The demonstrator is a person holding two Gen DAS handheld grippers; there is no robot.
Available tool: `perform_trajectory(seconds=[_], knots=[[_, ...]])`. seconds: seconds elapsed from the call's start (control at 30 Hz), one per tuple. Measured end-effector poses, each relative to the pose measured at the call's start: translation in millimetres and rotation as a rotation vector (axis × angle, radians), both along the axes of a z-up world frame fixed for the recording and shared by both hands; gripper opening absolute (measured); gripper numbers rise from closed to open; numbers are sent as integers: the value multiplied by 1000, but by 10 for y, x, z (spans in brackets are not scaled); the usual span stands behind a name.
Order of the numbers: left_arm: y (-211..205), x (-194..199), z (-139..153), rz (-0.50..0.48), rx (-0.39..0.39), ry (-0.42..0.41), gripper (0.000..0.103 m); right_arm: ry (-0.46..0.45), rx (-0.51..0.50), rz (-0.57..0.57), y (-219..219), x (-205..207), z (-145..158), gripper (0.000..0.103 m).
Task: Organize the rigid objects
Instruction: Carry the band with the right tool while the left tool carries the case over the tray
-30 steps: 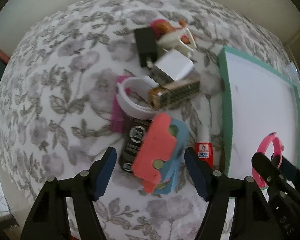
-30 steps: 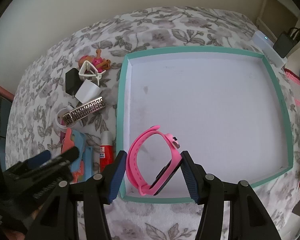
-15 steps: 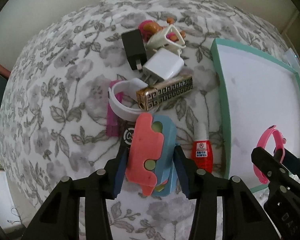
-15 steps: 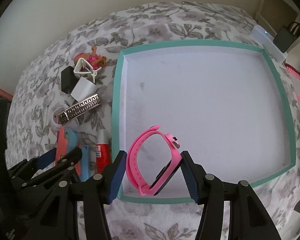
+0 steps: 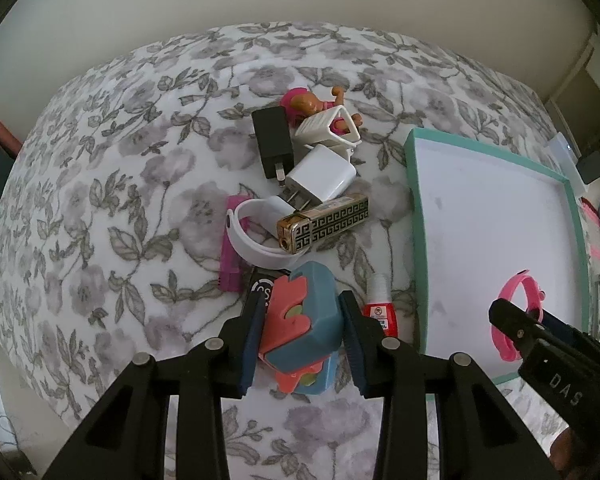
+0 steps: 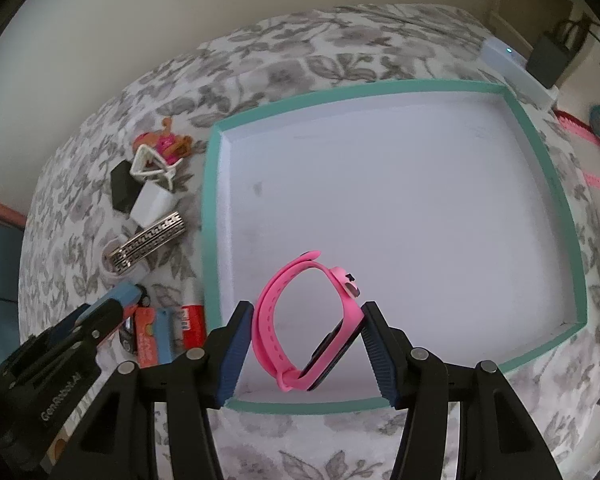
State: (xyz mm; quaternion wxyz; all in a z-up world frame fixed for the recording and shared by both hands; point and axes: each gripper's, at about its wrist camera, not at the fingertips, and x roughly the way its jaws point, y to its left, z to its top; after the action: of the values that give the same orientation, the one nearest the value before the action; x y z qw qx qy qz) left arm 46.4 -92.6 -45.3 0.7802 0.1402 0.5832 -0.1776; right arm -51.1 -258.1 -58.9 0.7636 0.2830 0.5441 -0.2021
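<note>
My left gripper [image 5: 302,332] has its jaws closing, and both pads press the sides of a coral and blue toy block [image 5: 312,300], raised a little off the floral cloth. A coral and blue part [image 5: 314,378] shows beneath it; whether it is a separate piece I cannot tell. My right gripper [image 6: 307,320] is shut on a pink watch [image 6: 346,296], which hangs upright over the near left corner of the teal-rimmed white tray [image 6: 210,220]. From the left wrist view that pink watch [image 5: 516,292] shows over the tray [image 5: 416,220].
Left of the tray lies a pile: a gold patterned lighter [image 5: 324,222], white charger [image 5: 322,174], black charger [image 5: 274,140], white band [image 5: 252,240], magenta piece [image 5: 232,248], small doll [image 5: 304,102], white basket [image 5: 332,126], red glue bottle [image 5: 380,312].
The left jaws have come in from wide apart onto the coral and blue block and risen with it. The right gripper keeps the pink watch at the same spot.
</note>
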Motion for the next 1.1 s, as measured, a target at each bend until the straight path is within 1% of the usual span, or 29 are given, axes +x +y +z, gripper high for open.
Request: perform_trajectory(seconds=[0.23,0.37,0.5,0.63,0.73,0.87,1.0,1.1], knots=[[71,47,1,24,-35,13,39,-11,11,-10,-26,-28,7,57],[138,80,42,51,-55,3,39,-13,12,-7,-16,-22,8,57],[174,76,125,61,-80,-14,39,-19,14,-9,-18,-30,25,57],[136,28,265,47,-103,-47,39,-37,13,-15,-38,-49,76,57],[-5,-1,343,16,-126,-48,39,-48,13,-34,-107,-75,98,57],[-299,-33,330,-38,-149,-4,39,-24,-21,-99,-269,-146,64,58],[-679,-88,328,-104,-132,-5,39,-2,-73,-183,-471,-260,50,58],[-944,-111,332,-144,-139,-6,39,-6,-88,-241,-673,-364,37,58]])
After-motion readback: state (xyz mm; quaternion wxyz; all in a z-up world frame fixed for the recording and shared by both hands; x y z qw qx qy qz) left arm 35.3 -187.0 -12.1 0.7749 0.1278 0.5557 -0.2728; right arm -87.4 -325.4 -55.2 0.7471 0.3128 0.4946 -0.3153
